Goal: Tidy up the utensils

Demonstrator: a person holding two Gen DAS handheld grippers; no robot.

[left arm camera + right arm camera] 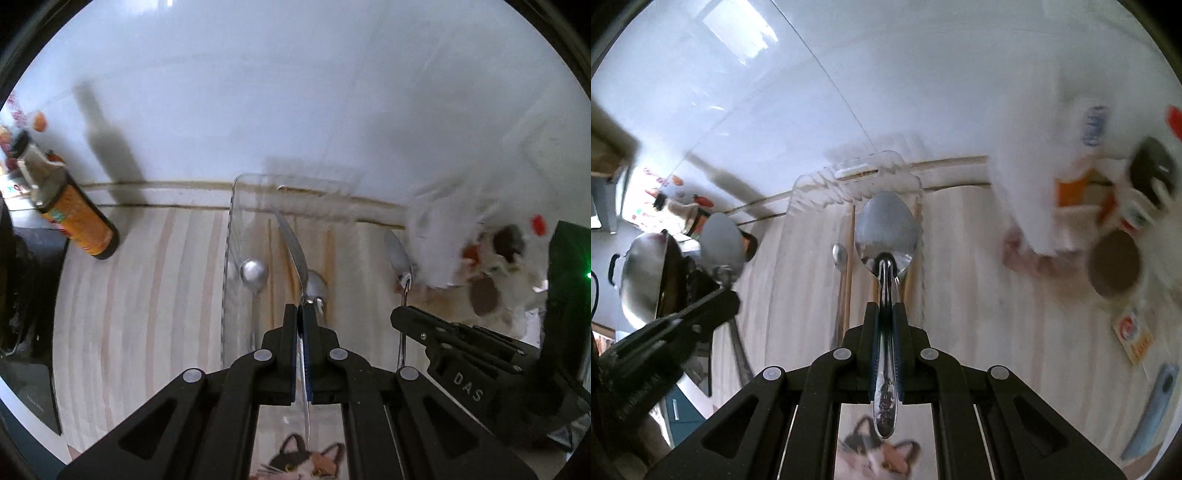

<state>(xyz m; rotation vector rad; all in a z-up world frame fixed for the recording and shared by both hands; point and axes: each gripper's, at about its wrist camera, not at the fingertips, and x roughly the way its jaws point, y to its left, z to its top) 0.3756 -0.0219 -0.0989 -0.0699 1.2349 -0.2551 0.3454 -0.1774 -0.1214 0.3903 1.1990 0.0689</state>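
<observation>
With the left gripper (300,314) clamped on a spoon (293,251) and the right gripper (885,314) pinching a second spoon (886,229) above the clear tray (857,173) (by the counter's back edge), each should descend level, parallel to the small spoon (254,273) lying inside.

Right hand-held gripper (885,314) clamped on spoon (886,236) handle, bowl fwd, above clear tray (812,184).

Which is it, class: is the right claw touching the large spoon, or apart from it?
Touching. The right wrist view shows the right claw closed on the large spoon's handle, both fingers pressed against it.
</observation>
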